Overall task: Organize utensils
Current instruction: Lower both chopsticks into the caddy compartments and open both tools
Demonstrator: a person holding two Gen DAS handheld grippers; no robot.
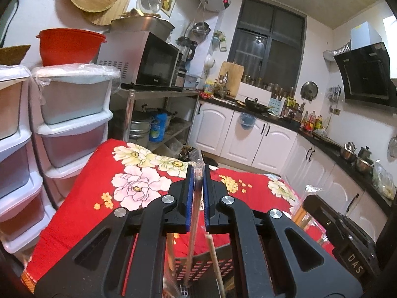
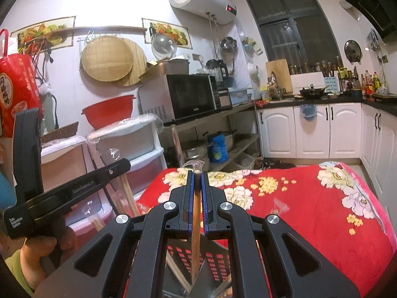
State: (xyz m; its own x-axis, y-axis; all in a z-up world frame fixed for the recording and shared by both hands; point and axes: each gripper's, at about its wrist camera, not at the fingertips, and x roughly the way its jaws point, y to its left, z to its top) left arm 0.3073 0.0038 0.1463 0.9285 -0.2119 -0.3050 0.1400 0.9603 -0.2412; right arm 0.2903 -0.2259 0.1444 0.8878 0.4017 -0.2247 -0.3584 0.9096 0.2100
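Between the blue pads of the left hand-held gripper [image 1: 197,173], a clear plastic sleeve [image 1: 196,188] of chopsticks is being clenched, hanging down toward a perforated black basket [image 1: 211,265]. The right hand-held gripper [image 2: 197,176] is gripping a wooden chopstick [image 2: 196,223] over the same basket, above the red floral desk [image 2: 310,211].

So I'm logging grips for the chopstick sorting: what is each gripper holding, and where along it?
The left gripper pinches a clear plastic sleeve near its top end. The right gripper clamps a wooden chopstick near its upper end, still plastic-wrapped.
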